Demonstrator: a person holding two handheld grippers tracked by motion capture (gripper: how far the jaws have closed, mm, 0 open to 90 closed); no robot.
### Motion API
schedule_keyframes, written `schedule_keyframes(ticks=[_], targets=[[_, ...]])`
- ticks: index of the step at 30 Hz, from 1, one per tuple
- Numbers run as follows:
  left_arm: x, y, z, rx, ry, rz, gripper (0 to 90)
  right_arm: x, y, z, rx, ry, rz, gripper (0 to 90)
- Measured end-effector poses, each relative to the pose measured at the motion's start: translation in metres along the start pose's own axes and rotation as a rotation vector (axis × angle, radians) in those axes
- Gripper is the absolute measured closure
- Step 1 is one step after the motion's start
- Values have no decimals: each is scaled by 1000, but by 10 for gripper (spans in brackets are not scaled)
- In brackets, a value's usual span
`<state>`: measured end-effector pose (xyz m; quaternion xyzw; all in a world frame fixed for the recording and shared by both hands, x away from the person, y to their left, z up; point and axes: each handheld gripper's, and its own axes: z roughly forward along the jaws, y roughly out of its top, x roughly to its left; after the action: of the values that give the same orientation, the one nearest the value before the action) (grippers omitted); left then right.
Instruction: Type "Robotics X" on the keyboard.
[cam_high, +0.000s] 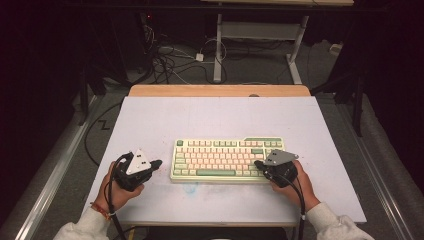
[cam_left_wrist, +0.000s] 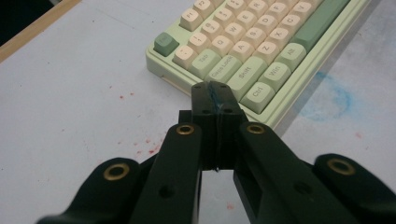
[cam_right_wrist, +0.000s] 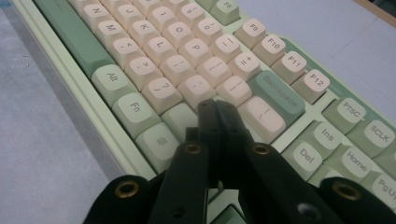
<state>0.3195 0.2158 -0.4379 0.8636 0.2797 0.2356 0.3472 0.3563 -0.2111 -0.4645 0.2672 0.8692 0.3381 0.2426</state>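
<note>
the keyboard (cam_high: 227, 159) lies near the table's (cam_high: 150, 120) front edge, long axis running left to right along that edge, key legends facing me. my left gripper (cam_high: 159, 163), jaws pressed together on nothing, hovers just off its left end. my right gripper (cam_high: 257, 163), also pressed together, sits over its right-hand keys, hiding some.

The middle of the white-topped table (cam_high: 150, 120) is occupied by a pale green keyboard with cream keys (cam_high: 225, 159); open surface is left behind it and along the near edge. Its left end is approached by the left claw (cam_high: 159, 163), its right end by the right claw (cam_high: 257, 163)
</note>
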Motion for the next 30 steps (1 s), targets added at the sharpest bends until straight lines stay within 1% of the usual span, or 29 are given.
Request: schedule_keyframes(ticks=[7,10,11,12,13,16,21,26,30], targets=[[-1,9,10,17,-9,24,878,0,1,0,5,-2,-5,900],[-2,14,14,14,-23,27,878,0,0,0,3,-2,-6,900],[-3,16,16,18,-37,24,878,1,0,0,2,-4,-5,900],[-4,18,18,22,-44,31,878,1,0,0,2,-6,-3,900],[-4,20,20,26,-48,38,878,1,0,0,-1,-8,-9,900],[-6,27,28,33,-59,51,878,2,0,0,0,-10,-6,900],[-7,37,40,39,-92,65,878,2,0,0,2,-14,-9,900],[-12,45,52,48,-118,84,878,1,0,0,0,-9,-5,900],[-17,53,60,56,-140,109,879,1,0,0,0,-7,-5,900]])
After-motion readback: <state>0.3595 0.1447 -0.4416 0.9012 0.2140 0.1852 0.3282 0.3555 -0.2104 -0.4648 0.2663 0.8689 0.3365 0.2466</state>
